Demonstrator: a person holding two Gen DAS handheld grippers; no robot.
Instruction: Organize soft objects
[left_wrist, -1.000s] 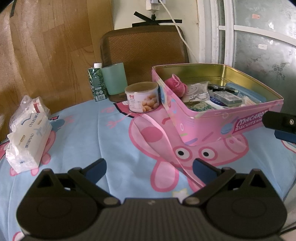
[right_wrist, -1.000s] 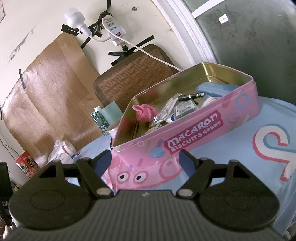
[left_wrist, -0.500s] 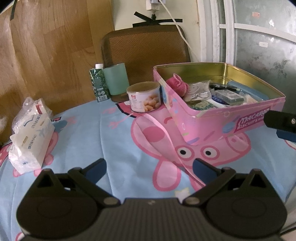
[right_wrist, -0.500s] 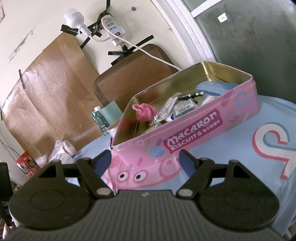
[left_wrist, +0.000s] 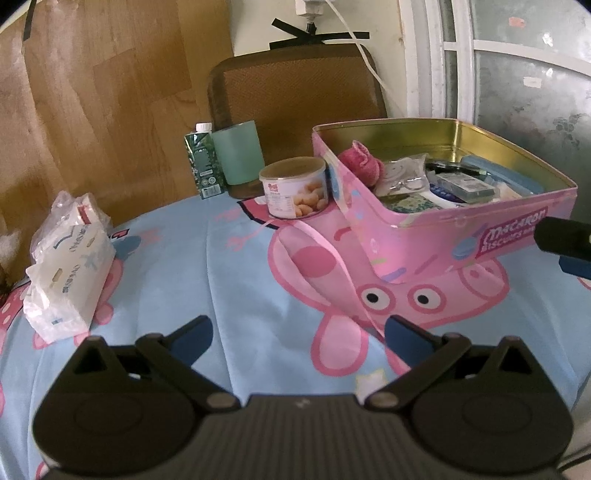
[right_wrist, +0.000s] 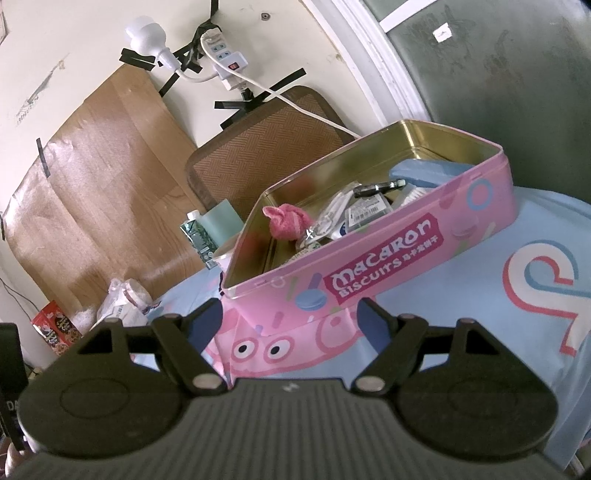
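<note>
An open pink macaron biscuit tin (left_wrist: 436, 236) (right_wrist: 369, 273) stands on the blue cartoon-pig tablecloth. Inside lie a pink fuzzy soft item (left_wrist: 360, 162) (right_wrist: 286, 221), plastic pouches (left_wrist: 402, 177), a small box and a blue case (right_wrist: 424, 171). My left gripper (left_wrist: 297, 336) is open and empty, low over the cloth in front of the tin. My right gripper (right_wrist: 291, 319) is open and empty, close to the tin's front wall. Its finger shows at the right edge of the left wrist view (left_wrist: 565, 240).
A pack of tissues in plastic (left_wrist: 70, 266) (right_wrist: 122, 306) lies at the left. A round can of nuts (left_wrist: 293, 192), a green cup (left_wrist: 238, 153) and a green carton (left_wrist: 203, 162) stand behind the tin's left end. A brown chair back (left_wrist: 295, 99) and wood panel stand behind.
The left gripper has shifted slightly left and back, so the tin and can sit a little further right in its view. The right gripper's view barely changes.
</note>
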